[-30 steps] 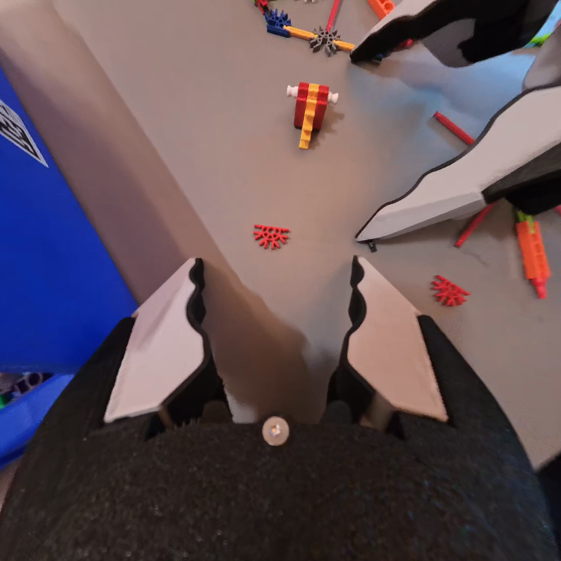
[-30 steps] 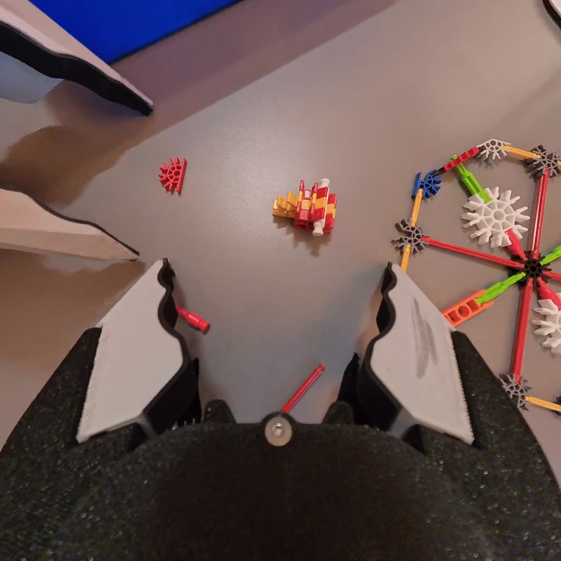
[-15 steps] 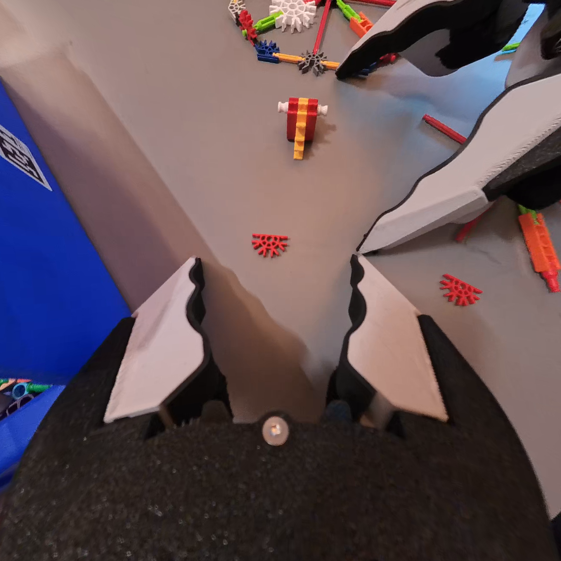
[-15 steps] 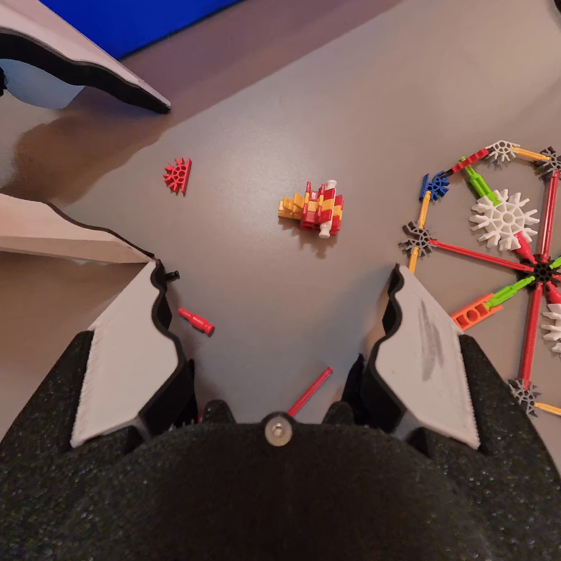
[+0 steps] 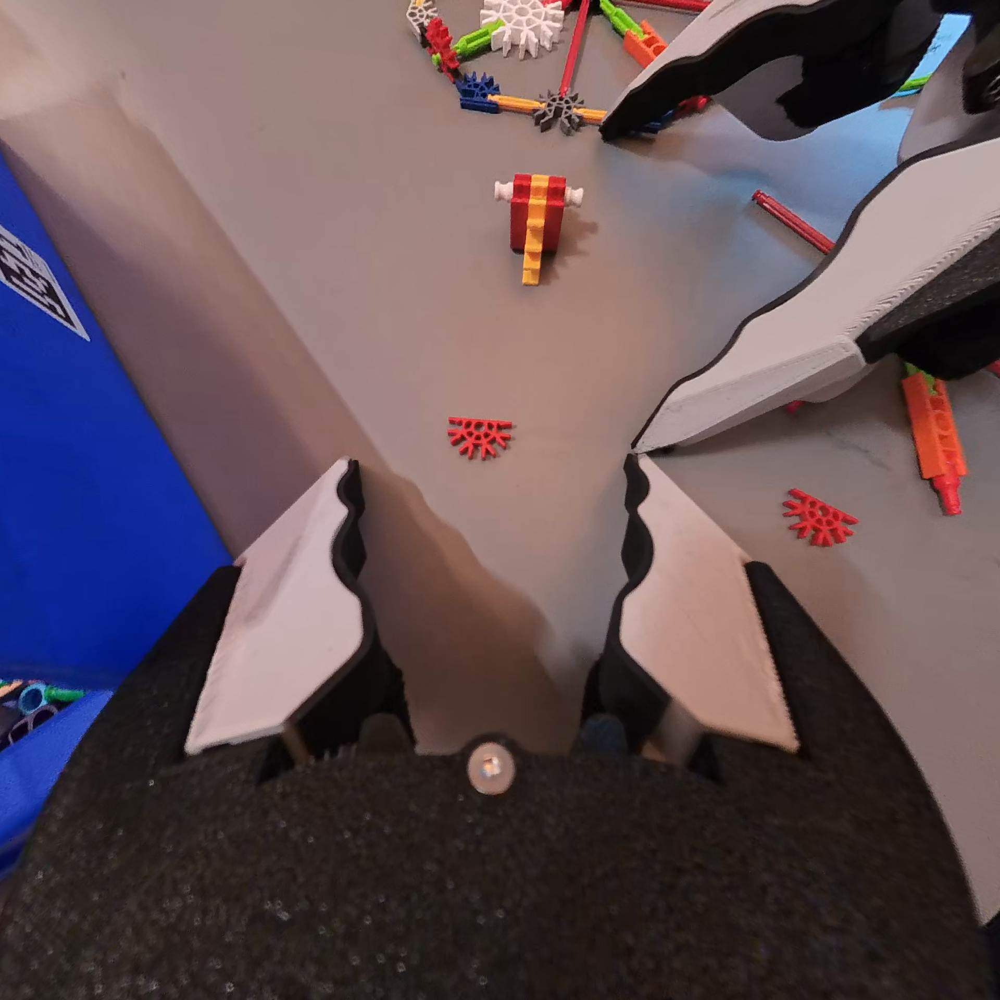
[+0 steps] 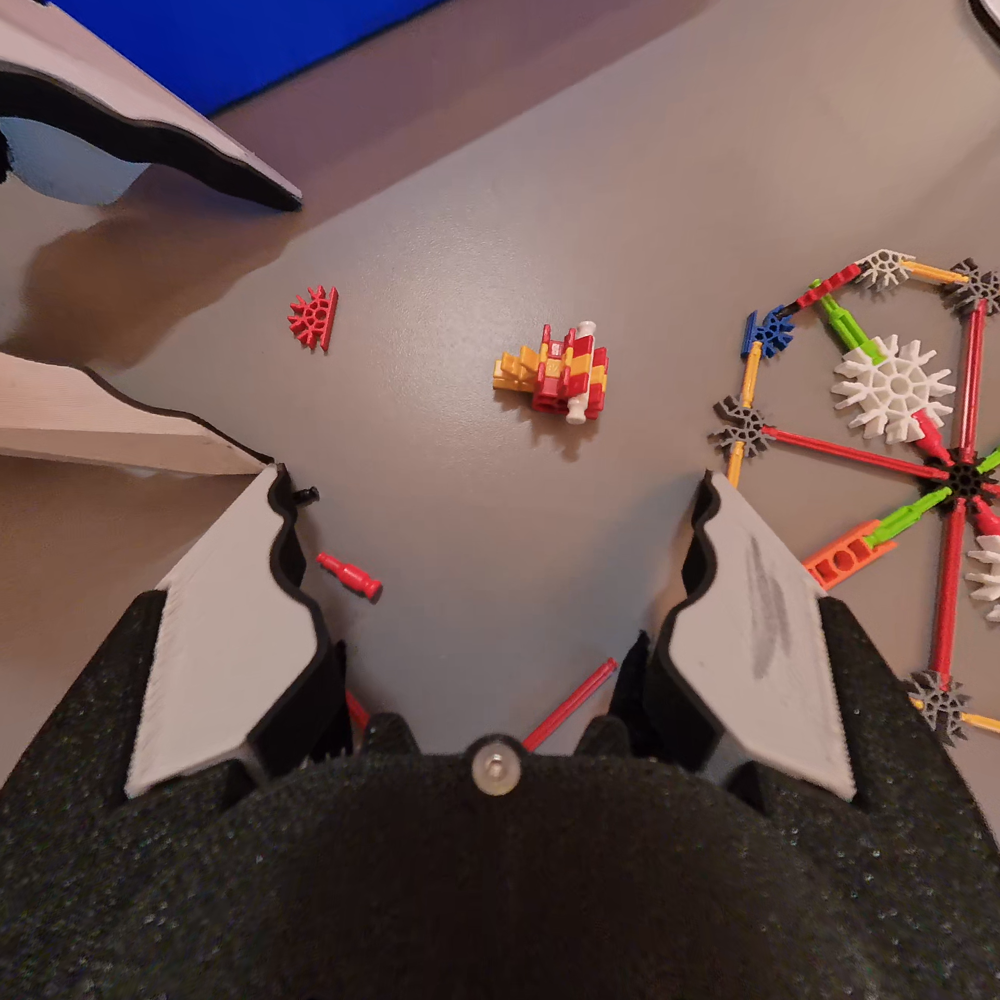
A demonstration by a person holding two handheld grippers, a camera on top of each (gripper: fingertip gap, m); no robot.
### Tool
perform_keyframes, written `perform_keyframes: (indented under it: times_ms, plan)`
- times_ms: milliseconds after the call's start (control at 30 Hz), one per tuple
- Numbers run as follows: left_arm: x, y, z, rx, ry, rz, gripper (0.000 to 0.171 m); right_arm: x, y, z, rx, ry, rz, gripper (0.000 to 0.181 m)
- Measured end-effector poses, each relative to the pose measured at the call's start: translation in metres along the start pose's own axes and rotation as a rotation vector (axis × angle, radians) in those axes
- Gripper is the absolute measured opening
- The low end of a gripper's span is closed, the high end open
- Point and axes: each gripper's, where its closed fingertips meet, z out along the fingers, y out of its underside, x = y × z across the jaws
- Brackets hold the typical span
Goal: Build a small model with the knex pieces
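Observation:
My left gripper [image 5: 489,465] is open and empty above the grey table [image 5: 324,162]. A flat red half-round connector [image 5: 479,435] lies just ahead of its fingertips. A small red-and-yellow block stack with a white rod [image 5: 537,219] sits farther on. My right gripper [image 6: 492,476] is open and empty. The same stack [image 6: 552,373] lies ahead of it, a short red peg [image 6: 349,575] by its left finger, and a thin red rod [image 6: 568,703] lies between its fingers. The right gripper's fingers [image 5: 784,368] show at the right of the left wrist view, one tip close to my left gripper's right fingertip.
A rod-and-connector wheel with white snowflake pieces [image 6: 893,400] lies to the right. A blue bin wall [image 5: 81,460] stands at the left, with loose pieces inside. A second red half connector [image 5: 818,519], an orange piece [image 5: 936,433] and a tiny black peg [image 6: 306,494] lie nearby.
Both grippers have drawn back a little, so the wheel and block stack sit lower in view. Their fingertips have come closer together. Both stay open and empty.

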Motion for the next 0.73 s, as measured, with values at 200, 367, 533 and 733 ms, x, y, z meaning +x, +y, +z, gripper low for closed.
perform_keyframes:
  times_ms: [200,367,533,733]
  plan:
    - [0.0001,-0.0007,0.0008,0.000,0.003,-0.002,0.096,0.0004,0.0000,-0.0001,0.005,0.002,0.004,0.141]
    - [0.0000,-0.0008,0.0007,-0.001,0.002,-0.001,0.096,0.0008,0.0003,0.0000,0.008,0.005,0.006,0.141]
    - [-0.0001,-0.0005,0.0003,0.001,0.002,0.001,0.095,-0.0003,0.0002,0.0012,0.004,-0.007,0.007,0.143]
    - [-0.0004,-0.0003,0.0000,0.001,-0.003,0.003,0.096,-0.0011,-0.0005,0.0010,0.004,-0.001,0.003,0.143]
